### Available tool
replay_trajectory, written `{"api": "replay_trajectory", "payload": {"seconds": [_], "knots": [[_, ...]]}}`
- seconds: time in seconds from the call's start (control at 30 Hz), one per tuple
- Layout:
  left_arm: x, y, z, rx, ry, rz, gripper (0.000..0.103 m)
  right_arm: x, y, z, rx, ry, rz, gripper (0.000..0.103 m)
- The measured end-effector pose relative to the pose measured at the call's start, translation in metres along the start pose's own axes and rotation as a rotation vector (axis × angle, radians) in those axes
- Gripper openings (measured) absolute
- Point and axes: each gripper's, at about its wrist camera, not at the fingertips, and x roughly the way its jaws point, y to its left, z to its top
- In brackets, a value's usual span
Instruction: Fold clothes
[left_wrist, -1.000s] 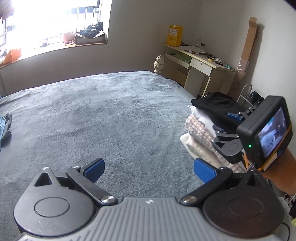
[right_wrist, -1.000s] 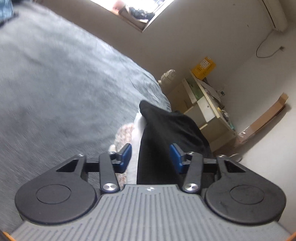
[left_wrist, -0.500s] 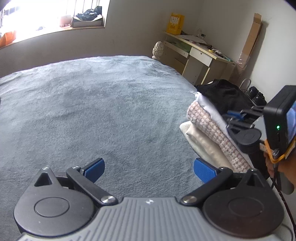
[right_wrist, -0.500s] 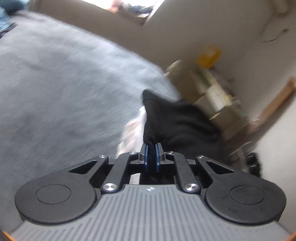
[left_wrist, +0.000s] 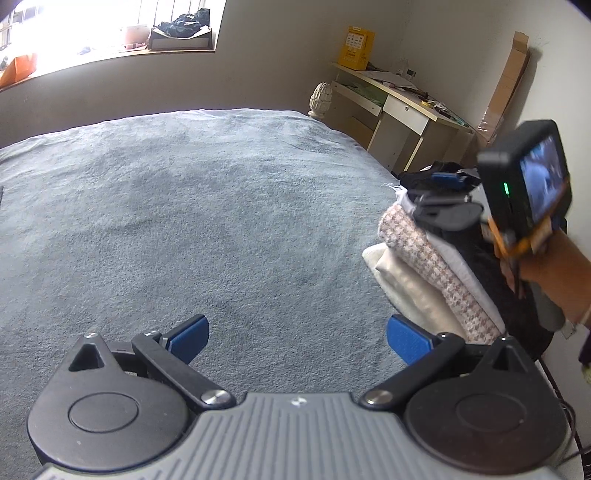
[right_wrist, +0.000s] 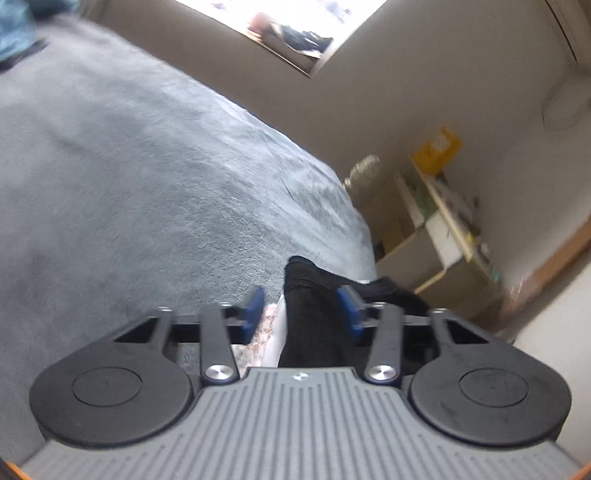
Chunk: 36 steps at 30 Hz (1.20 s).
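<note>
While the left gripper (left_wrist: 297, 338) hangs spread over the grey fleece bedspread (left_wrist: 184, 206), the right gripper (right_wrist: 301, 308) sits spread astride the folded black garment (right_wrist: 314, 314) topping the stack

From my remote station, daylight enters through the overexposed, blown-out window (left_wrist: 110, 33), lighting the grey textured bedspread (left_wrist: 184, 206) evenly with soft shadows. My left wrist view is sharp, though fisheye distortion bends its edges and the black handheld camera unit (left_wrist: 524, 184) is slightly blurred. My right wrist view is motion-blurred, most heavily over the cream wooden desk (right_wrist: 443, 236).
</note>
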Motion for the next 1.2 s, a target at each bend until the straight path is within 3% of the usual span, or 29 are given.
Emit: {"api": "replay_trajectory", "payload": {"seconds": [0.13,0.27,0.33,0.4,0.43,0.5,0.6,0.73,0.8,0.9,1.0,1.07,1.2], "knots": [[0.002,0.005,-0.002,-0.014,0.015,0.002,0.103,0.011,-0.045,-0.002,0.394,-0.003,0.100,0.004],[0.004,0.004,-0.004,0.000,0.027,-0.002,0.103,0.036,-0.055,-0.022,0.532,0.060,0.236,0.011],[0.002,0.002,-0.004,0.013,0.020,-0.003,0.103,0.025,-0.067,-0.024,0.607,0.008,0.266,0.016],[0.004,0.002,-0.003,0.011,0.021,-0.005,0.103,-0.004,-0.089,-0.026,0.710,-0.115,0.265,0.035],[0.005,0.002,-0.003,0.009,0.022,-0.006,0.103,-0.021,-0.100,-0.030,0.763,-0.170,0.252,0.035],[0.007,0.001,-0.002,0.005,0.025,-0.008,0.103,-0.043,-0.114,-0.036,0.816,-0.189,0.244,0.033],[0.010,-0.001,-0.001,0.017,0.024,-0.003,0.103,-0.048,-0.102,-0.040,0.678,-0.137,0.253,0.026],[0.011,-0.004,-0.001,0.044,0.024,0.010,0.103,0.005,-0.052,-0.041,0.552,0.016,0.282,0.026],[0.012,-0.007,-0.001,0.055,0.029,0.018,0.103,0.019,-0.029,-0.039,0.475,0.035,0.290,0.026],[0.014,-0.014,0.001,0.071,0.029,0.029,0.103,-0.012,-0.045,-0.029,0.501,-0.097,0.330,0.024],[0.020,-0.023,0.004,0.069,0.039,0.014,0.103,-0.033,-0.106,-0.037,0.625,-0.172,0.242,0.024],[0.023,-0.032,0.006,0.070,0.036,-0.009,0.103,-0.023,-0.151,-0.055,0.749,-0.134,0.184,0.026],[0.037,-0.061,0.020,0.092,0.018,-0.055,0.103,0.049,-0.217,-0.096,1.001,0.070,0.226,0.024]]}}
